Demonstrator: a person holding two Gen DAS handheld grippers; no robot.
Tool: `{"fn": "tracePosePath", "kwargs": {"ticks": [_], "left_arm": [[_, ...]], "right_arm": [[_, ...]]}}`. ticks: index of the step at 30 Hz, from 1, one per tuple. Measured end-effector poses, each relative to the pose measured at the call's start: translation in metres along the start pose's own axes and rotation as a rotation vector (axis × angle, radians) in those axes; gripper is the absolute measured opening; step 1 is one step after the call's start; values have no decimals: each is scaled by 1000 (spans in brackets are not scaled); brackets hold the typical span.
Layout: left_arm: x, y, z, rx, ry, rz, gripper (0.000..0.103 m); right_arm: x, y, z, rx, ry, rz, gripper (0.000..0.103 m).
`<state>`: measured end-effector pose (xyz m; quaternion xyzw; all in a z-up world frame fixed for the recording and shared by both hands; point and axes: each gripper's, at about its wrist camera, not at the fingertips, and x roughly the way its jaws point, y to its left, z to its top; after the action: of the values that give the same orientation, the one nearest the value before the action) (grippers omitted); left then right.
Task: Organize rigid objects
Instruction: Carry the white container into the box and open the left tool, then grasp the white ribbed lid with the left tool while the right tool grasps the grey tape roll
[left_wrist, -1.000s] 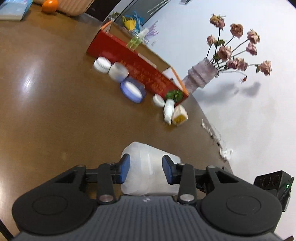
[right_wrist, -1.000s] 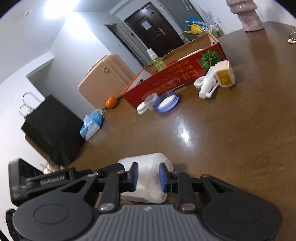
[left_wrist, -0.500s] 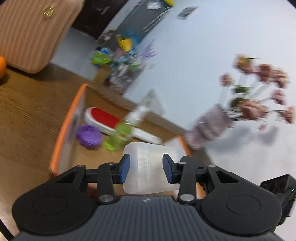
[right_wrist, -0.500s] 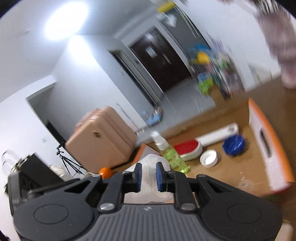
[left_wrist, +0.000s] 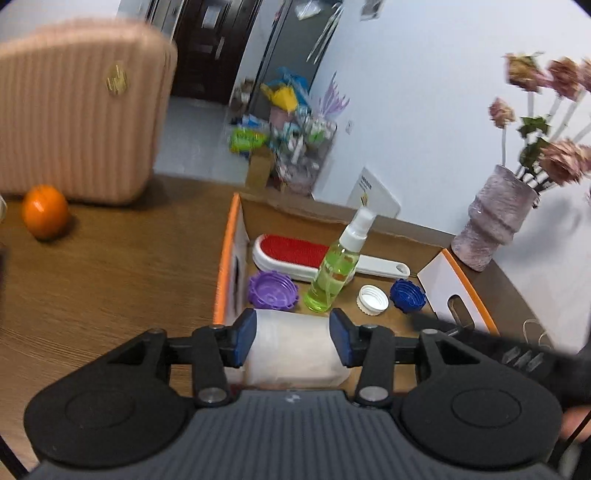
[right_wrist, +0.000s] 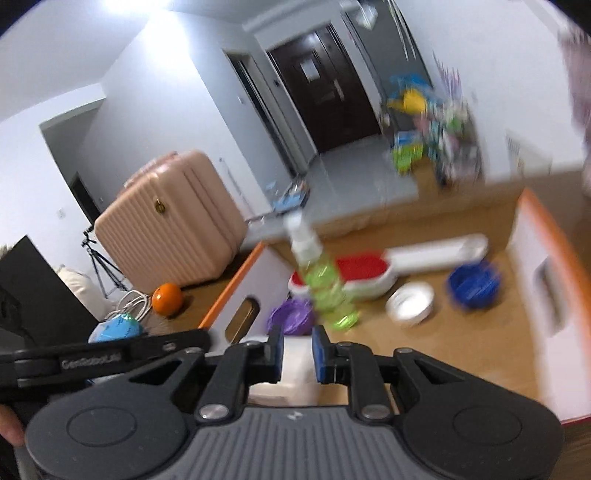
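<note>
Three caps (left_wrist: 272, 290) in box (left_wrist: 224, 273), one spray bottle (left_wrist: 334, 271), one brush (left_wrist: 295, 251)

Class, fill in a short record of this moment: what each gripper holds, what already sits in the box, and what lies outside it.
left gripper: shut on translucent white container
right gripper: shut on the same container
cardboard box: on wooden table, open
in box: green spray bottle, upright; lint brush; purple cap; white cap; blue cap
outside box: orange; vase

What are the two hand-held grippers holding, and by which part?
Both hold one translucent white container: left hand-held gripper across its wide body, right hand-held gripper on a narrower part.
</note>
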<state>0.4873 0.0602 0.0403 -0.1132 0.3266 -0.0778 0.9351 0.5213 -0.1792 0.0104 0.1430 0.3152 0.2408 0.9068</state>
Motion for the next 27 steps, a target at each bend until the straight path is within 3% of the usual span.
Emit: {"fn": "tracePosePath", "kwargs": {"ticks": [5, 7, 11, 13, 17, 20, 27], "left_arm": [[-78, -16, -26, 145, -116, 60, 73], [-106, -20, -44, 172, -149, 90, 74], [-157, -27, -88, 196, -190, 127, 82], [-181, -33, -115, 211, -221, 141, 84], [-218, -43, -159, 190, -237, 123, 86], [-242, -49, -190, 175, -256, 111, 88], [-276, -39, -241, 138, -263, 82, 88]], "right_arm": [[-97, 8, -2, -187, -96, -126, 19], [-134, 13, -12, -248, -122, -176, 20], [-202, 26, -46, -314, -161, -215, 40], [-227, 32, -68, -332, -189, -243, 40], [-260, 55, -112, -377, -203, -292, 45], [-279, 67, -147, -389, -192, -281, 49], [-308, 69, -208, -321, -158, -276, 49]]}}
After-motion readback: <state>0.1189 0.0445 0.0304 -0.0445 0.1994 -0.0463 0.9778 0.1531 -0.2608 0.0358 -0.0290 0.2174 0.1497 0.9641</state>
